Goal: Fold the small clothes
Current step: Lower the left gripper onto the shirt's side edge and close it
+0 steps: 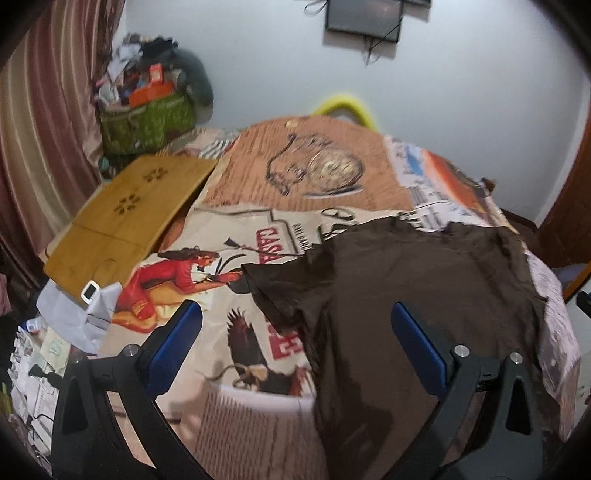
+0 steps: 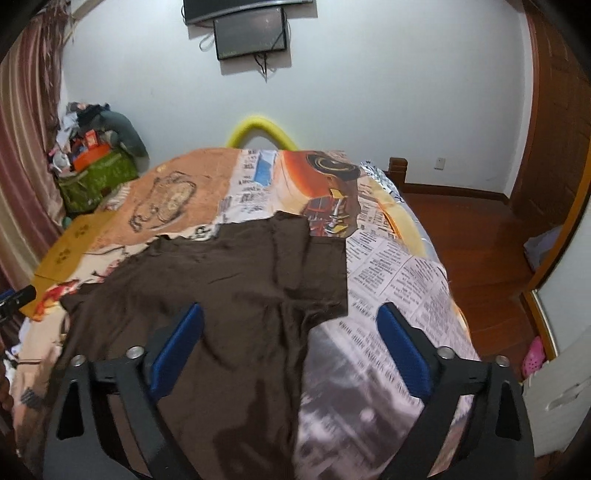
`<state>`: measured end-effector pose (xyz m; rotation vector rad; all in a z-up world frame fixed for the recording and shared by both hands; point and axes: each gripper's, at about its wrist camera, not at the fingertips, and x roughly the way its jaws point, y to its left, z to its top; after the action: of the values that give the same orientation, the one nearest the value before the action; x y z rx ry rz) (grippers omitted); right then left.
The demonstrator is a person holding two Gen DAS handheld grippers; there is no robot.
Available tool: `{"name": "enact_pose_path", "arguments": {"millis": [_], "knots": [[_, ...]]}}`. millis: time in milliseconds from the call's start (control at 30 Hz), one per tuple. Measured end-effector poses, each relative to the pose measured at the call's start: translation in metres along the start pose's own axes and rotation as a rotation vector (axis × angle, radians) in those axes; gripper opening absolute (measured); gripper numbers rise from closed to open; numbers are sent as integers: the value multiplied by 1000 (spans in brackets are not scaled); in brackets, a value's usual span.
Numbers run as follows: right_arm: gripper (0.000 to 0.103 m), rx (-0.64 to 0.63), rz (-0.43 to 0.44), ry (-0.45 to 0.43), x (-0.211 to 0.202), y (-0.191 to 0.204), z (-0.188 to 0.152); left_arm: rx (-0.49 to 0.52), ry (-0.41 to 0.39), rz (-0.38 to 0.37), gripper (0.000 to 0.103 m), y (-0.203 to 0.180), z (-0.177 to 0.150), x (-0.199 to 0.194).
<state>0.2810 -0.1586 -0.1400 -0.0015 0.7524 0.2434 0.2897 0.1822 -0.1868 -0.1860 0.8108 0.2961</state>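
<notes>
Both tools open wide, nothing held. Left tool (image 1: pixel 295 350) hangs above the shirt's near left part; right tool (image 2: pixel 290 349) above its near right part. Neither blue pad touches cloth, as far as the views show.

Shirt (image 2: pixel 229 280): dark brown, lying flat on the bed (image 2: pixel 406 280) over a printed cover, roughly central. In the right view the cloth starts at 6 o'clock under the tool and runs toward 12. One sleeve (image 2: pixel 327 273) sticks out at 2 o'clock, the other sleeve (image 1: pixel 273 284) shows at 9 o'clock in the left view. Far edge is uneven, with a notch that may be the neck; too blurred to be sure.

Long axis: near to far, about 6 to 12 o'clock, leaning slightly left. Judged: hem near, collar end far.

Step in hand, judged: first fold not yet begun; the tools are lining up for a grasp.

- Pinch each side at matching height so the fold line stays parallel to the long axis.
- Take only the shirt, not the cover beneath.
- Lift low and carry the sleeve inward to the midline, both layers together.
- Smooth the wrinkles at centre before creasing.

Farther off: wooden board (image 1: pixel 129 218) at 10 o'clock, well clear of the shirt; screen (image 2: pixel 251 35) on the wall at 12.
</notes>
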Motion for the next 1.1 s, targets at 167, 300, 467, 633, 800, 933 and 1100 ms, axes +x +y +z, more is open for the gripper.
{"name": "enact_pose_path", "arguments": {"millis": [167, 300, 467, 633, 800, 933, 1100], "knots": [[80, 24, -2, 56, 25, -13, 9, -38, 84, -21, 103, 10, 9, 43], [71, 17, 2, 84, 41, -21, 11, -71, 164, -98, 96, 16, 10, 67], [70, 19, 26, 104, 57, -30, 10, -145, 249, -157, 89, 26, 9, 94], [69, 27, 85, 145, 71, -33, 4, -220, 314, -193, 82, 35, 8, 118], [49, 69, 107, 193, 82, -41, -5, -245, 306, -202, 82, 43, 21, 124], [43, 70, 114, 194, 81, -49, -4, -267, 298, -171, 82, 61, 31, 135], [43, 38, 105, 180, 76, -51, 2, -286, 335, -153, 78, 71, 34, 159]]}}
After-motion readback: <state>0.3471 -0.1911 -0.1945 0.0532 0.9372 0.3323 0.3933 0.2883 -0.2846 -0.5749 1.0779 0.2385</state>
